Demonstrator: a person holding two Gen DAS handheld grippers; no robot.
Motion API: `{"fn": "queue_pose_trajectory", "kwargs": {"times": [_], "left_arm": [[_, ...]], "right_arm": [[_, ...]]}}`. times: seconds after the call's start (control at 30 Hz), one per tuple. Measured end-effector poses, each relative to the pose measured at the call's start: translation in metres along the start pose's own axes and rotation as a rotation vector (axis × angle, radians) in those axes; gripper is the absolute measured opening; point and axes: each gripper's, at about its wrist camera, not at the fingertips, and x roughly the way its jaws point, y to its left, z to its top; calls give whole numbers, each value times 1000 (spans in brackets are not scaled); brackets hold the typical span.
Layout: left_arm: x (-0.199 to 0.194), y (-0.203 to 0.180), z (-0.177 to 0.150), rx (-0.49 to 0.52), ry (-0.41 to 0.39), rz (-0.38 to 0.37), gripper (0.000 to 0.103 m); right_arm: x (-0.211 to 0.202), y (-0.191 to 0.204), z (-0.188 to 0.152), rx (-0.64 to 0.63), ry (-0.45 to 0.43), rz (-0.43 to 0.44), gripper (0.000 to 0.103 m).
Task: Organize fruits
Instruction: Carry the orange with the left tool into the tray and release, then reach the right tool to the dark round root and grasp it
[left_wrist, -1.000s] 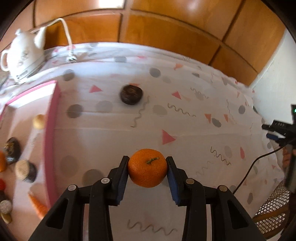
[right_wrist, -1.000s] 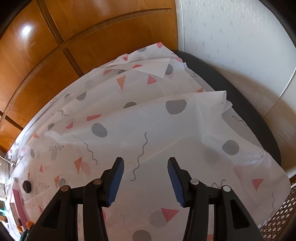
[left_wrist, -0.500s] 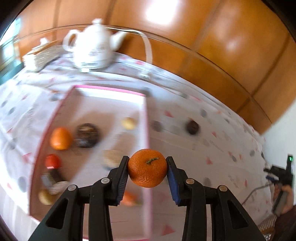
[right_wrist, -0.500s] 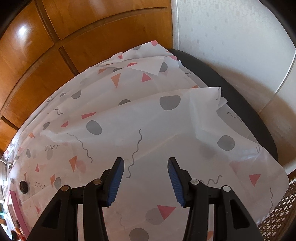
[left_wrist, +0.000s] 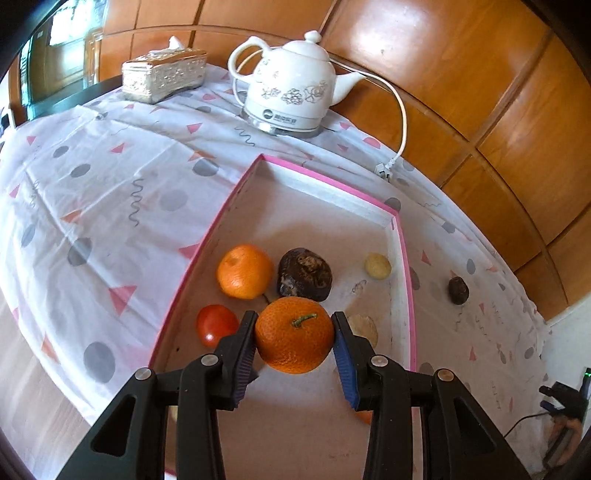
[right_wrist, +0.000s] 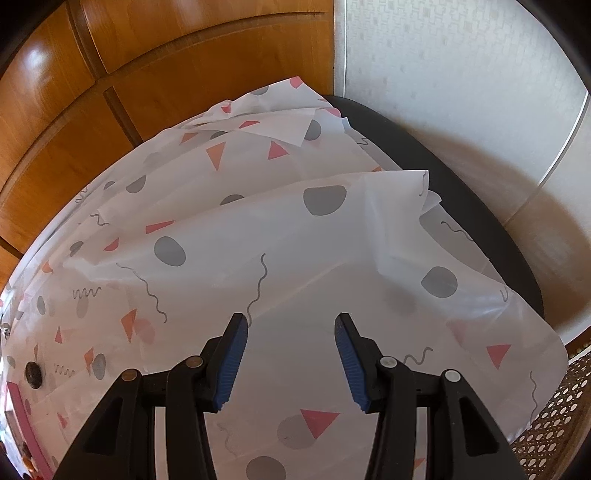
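My left gripper (left_wrist: 294, 334) is shut on an orange tangerine (left_wrist: 291, 341) with a green stem, held above the pink-rimmed tray (left_wrist: 325, 184). Inside the tray lie another orange (left_wrist: 243, 271), a dark brown fruit (left_wrist: 304, 274), a red tomato (left_wrist: 214, 325), a small pale yellow fruit (left_wrist: 377, 266) and a beige one (left_wrist: 364, 326) partly behind the right finger. A small dark fruit (left_wrist: 458, 290) lies on the cloth outside the tray, also seen in the right wrist view as a dark fruit (right_wrist: 33, 373). My right gripper (right_wrist: 291, 350) hangs open over bare patterned tablecloth with nothing between its fingers.
A white kettle (left_wrist: 291, 99) with a cord (left_wrist: 400, 122) and a silver tissue box (left_wrist: 162, 77) stand behind the tray. Wooden panels back the table. The tablecloth (right_wrist: 332, 236) ends at a dark table edge (right_wrist: 480, 221) on the right, with a wicker surface (right_wrist: 554, 417) below.
My left gripper carried the tangerine left from over the open cloth to above the tray, and the view rolled. The right gripper stayed still and open.
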Motion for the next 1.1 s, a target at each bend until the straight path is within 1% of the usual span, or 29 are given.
{"fn": "queue_pose_trajectory", "kwargs": {"times": [0.1,0.2,0.27,0.4,0.5,0.53,0.7,0.8,1.1], "left_arm": [[10,-2,3,5,4,27,41],[15,-3,5,24,-6,42,44],[15,-3,5,24,-4,46,44],[6,-1,1,14,-15,60,45],[-4,0,-7,12,-33,99,56],[-7,0,-9,8,-37,104,58],[-21,0,-22,20,-52,137,58],[-28,-1,-28,27,-65,152,62],[-39,-3,-34,30,-85,154,64]], "right_arm": [[0,1,0,-3,2,-6,50],[0,1,0,-5,4,-9,50],[1,2,0,-8,7,-8,50],[1,3,0,-17,8,-4,50],[1,4,-1,-22,10,2,50],[2,5,-1,-24,12,4,50],[2,10,-3,-55,17,4,50],[2,11,-3,-59,17,5,50],[2,16,-5,-92,15,11,50]]}}
